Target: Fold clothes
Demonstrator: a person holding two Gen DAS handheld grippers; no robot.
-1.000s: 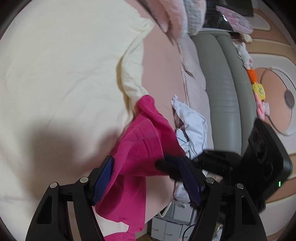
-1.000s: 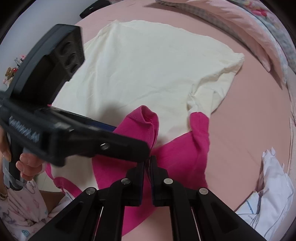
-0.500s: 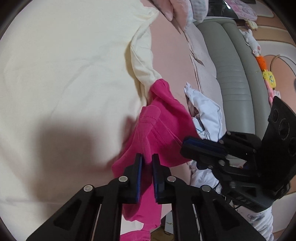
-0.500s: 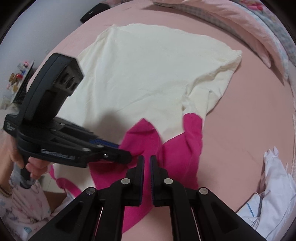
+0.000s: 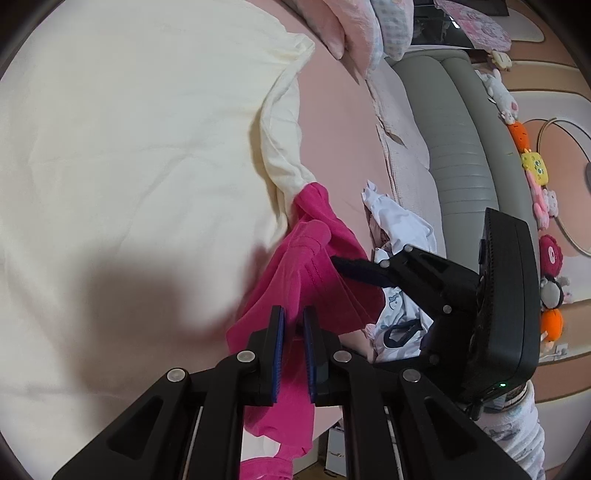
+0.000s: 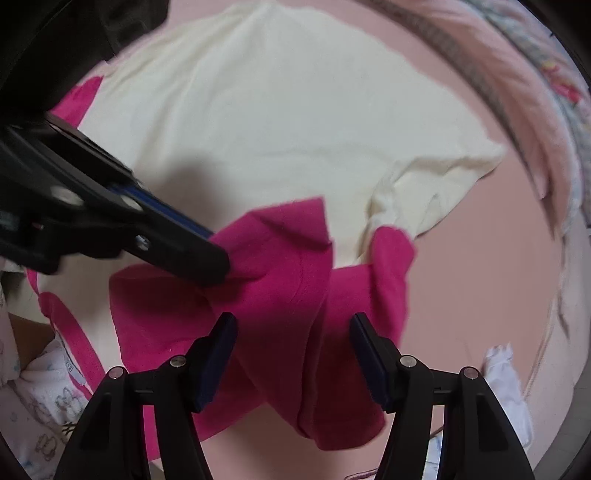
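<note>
Magenta garment point(image 6: 280, 314) bunched at near edge of bed point(image 6: 480, 280), partly over spread cream shirt point(image 6: 280, 122); left gripper point(image 5: 293, 350) fingers pinched on a magenta fold, likely anchoring it; right gripper point(image 6: 291, 354) fingers spread wide, straddling cloth, gripping nothing, seemingly poised for a second hold.

Left gripper point(image 5: 293, 343) pinches pink garment point(image 5: 306, 273) — bunched

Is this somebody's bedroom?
Probably a bedroom, maybe a child's: clothes lie on a pink bed sheet, pillows sit at its far end, and a row of stuffed toys lines the wall.
</note>
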